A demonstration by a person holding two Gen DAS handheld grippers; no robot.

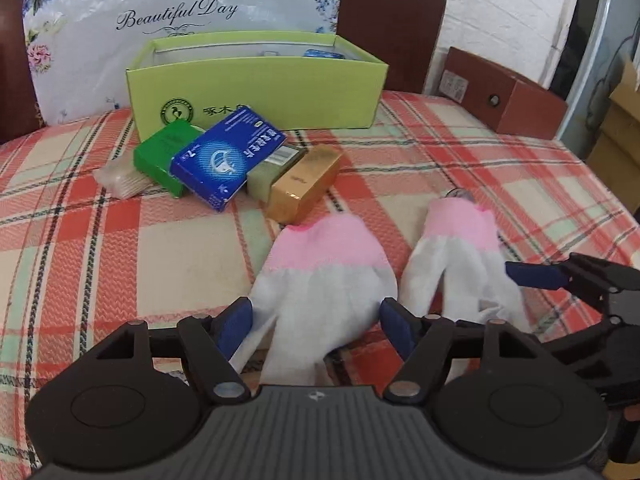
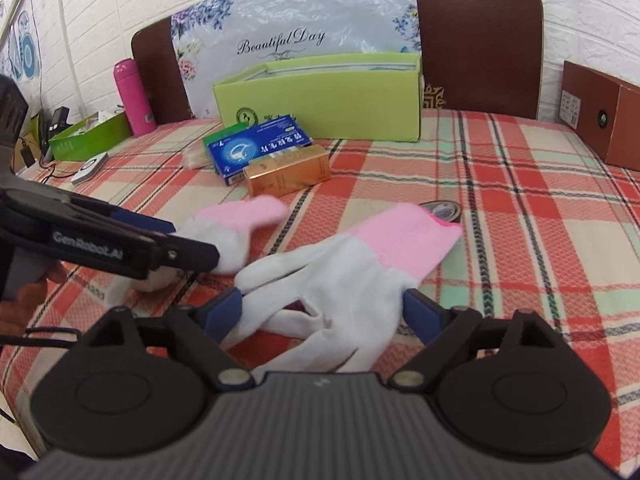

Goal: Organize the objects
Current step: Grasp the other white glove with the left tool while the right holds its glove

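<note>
Two white gloves with pink cuffs lie flat on the plaid bedcover. My left gripper [image 1: 316, 320] is open, its jaws standing either side of the left glove [image 1: 320, 280]. My right gripper [image 2: 322, 312] is open around the right glove [image 2: 352, 264], which also shows in the left wrist view [image 1: 460, 256]. The left glove also shows in the right wrist view [image 2: 232, 224], partly behind my left gripper's fingers [image 2: 188, 254]. Beyond lie a blue box [image 1: 228, 156], a green box [image 1: 164, 156] and a gold box [image 1: 304, 184], in front of an open lime-green box [image 1: 256, 88].
A brown box [image 1: 504, 96] stands at the bed's far right edge. A pink bottle [image 2: 134, 98], a green tray [image 2: 88, 136] and a small white device [image 2: 90, 168] sit at the left. A round metal lid [image 2: 444, 210] lies behind the right glove. A floral bag [image 2: 296, 32] leans on the headboard.
</note>
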